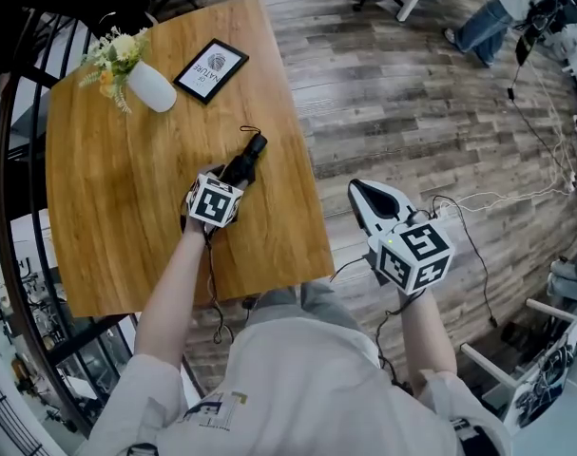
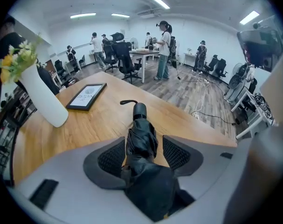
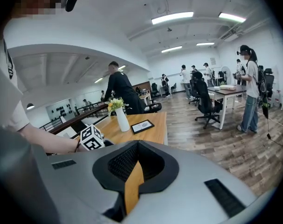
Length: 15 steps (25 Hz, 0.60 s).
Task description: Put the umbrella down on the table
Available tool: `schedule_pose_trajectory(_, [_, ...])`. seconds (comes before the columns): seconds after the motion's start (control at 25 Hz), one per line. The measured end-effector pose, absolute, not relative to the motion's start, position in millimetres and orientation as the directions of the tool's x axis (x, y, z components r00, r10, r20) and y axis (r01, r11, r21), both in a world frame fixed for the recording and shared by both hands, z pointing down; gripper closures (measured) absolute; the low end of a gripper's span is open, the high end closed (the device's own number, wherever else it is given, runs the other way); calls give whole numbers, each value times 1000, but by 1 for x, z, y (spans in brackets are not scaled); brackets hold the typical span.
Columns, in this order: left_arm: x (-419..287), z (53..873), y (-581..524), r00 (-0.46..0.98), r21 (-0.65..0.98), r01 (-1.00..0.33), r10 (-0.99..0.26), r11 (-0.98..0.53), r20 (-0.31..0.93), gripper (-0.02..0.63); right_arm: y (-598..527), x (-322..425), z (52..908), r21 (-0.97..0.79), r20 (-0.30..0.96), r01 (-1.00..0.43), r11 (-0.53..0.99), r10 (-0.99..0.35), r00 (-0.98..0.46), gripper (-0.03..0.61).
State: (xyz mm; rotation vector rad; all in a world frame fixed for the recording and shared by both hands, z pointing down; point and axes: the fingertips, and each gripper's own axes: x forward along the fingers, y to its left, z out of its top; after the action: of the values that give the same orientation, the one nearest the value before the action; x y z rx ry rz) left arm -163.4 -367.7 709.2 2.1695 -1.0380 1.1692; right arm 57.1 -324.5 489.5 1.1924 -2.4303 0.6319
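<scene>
Umbrella [image 1: 247,161] lies on wood table [image 1: 107,207] within spread left claw [image 2: 144,148] (right claw [image 3: 137,146] pressed together), plank floor [image 1: 412,112] beside.

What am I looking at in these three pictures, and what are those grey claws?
A person holds a grey two-jaw gripper in each hand; no robot arm. One picture looks down from a head camera; the other two come from cameras riding on the grippers. On the brown wooden table are a white vase of flowers and a black-framed flat sign. The left gripper has its jaws apart around a black folded umbrella that seems to rest on the table. The right gripper is shut and empty, beyond the table's edge.
</scene>
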Motion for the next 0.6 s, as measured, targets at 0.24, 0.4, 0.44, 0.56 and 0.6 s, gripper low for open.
schedule_pose_trajectory(0.24, [-157, 640, -351, 375, -11, -800, -514, -600, 772, 379, -315, 78, 445, -212, 428, -812, 544, -695, -578, 551])
schedule_pose_trajectory(0.4, [-144, 583, -341, 400, -38, -804, -586, -594, 705, 397, -302, 80, 418, -237, 370, -793, 562, -702, -608, 551])
schedule_pose_trajectory(0.44, [-143, 568, -339, 402, -45, -808, -607, -587, 685, 403, -299, 81, 410, -245, 348, -791, 561, -710, -612, 551])
schedule_pose_trajectory(0.56, [-137, 522, -333, 410, -73, -820, -671, -568, 618, 429, -291, 85, 378, -260, 267, -786, 562, -740, -617, 551])
schedule_pose_trajectory(0.6, [-134, 508, -329, 419, -81, -819, -688, -568, 592, 437, -287, 86, 368, -253, 247, -784, 566, -746, -618, 551])
